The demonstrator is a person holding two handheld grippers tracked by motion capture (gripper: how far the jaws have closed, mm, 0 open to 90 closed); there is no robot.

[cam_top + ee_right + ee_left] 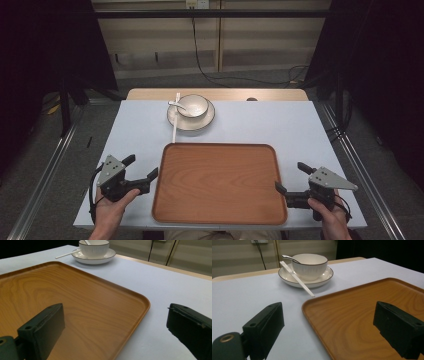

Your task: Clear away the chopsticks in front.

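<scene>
A wooden tray (220, 182) lies bare at the near middle of the table; it also shows as tray (367, 315) and tray (75, 302). Behind it a white bowl (193, 106) sits on a white plate (205, 120), with a spoon (176, 104) inside and white chopsticks (175, 117) leaning off the plate's left side. In the gripper views I see the bowl (310, 265) and the bowl (94, 248). My left gripper (141, 167) is open, straddling the tray's left edge. My right gripper (291, 176) is open, straddling the tray's right edge. Both hold nothing.
A pale blue cover (280, 125) spreads over the table, with a wooden strip (150, 94) showing at the far edge. Metal rails (45, 170) run along both sides on the floor. Cables (210, 75) hang from the back wall.
</scene>
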